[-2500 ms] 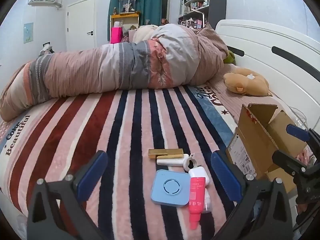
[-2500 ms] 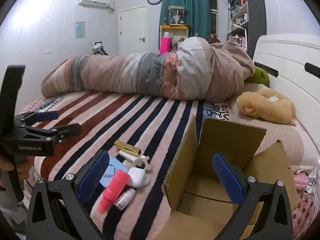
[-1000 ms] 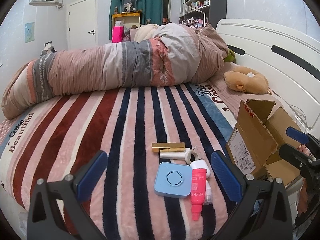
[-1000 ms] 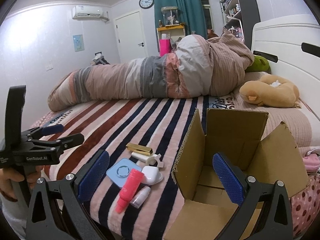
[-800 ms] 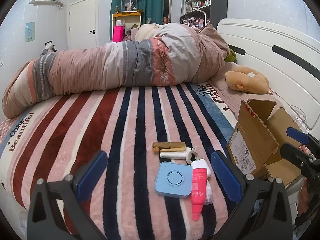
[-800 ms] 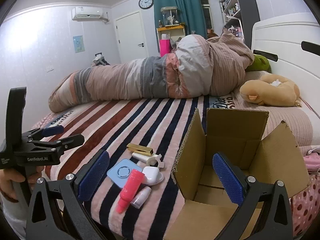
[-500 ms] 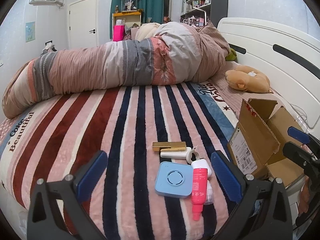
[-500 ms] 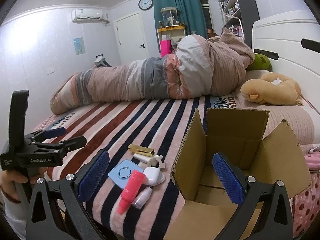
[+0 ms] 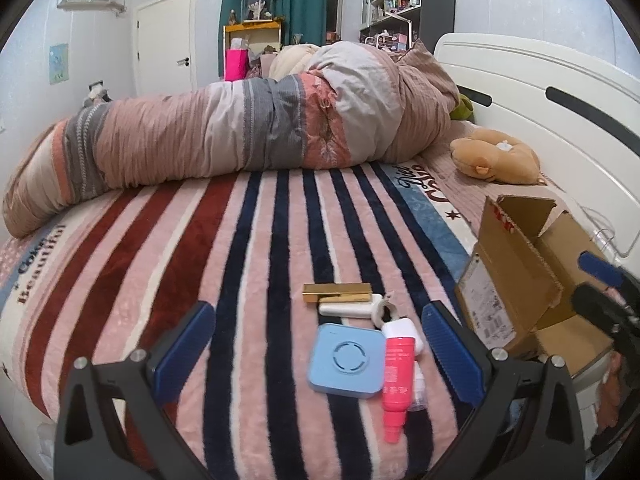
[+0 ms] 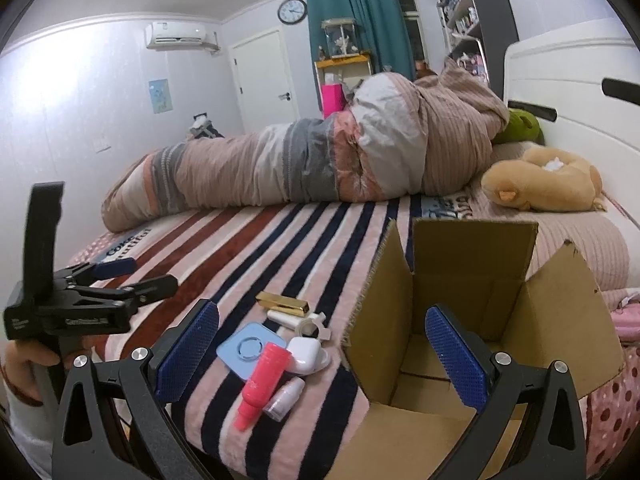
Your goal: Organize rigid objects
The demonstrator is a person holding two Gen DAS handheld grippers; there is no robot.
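Striped blanket (image 9: 168, 264) lies bare from the bed's left edge to a small cluster near the front edge. The left hand-held gripper (image 9: 318, 346) hovers level above that edge, jaws spread wide, gripping nothing. Between its pads: gold bar (image 9: 337, 291), white tube (image 9: 349, 307), blue square case (image 9: 345, 359), pink bottle (image 9: 396, 376). Just right stands the open cardboard box (image 9: 516, 292). The right hand-held gripper (image 10: 320, 354), jaws wide, nothing held, straddles the box's near-left corner; only its view shows the box interior (image 10: 424, 364) and a white earbud case (image 10: 303, 355).
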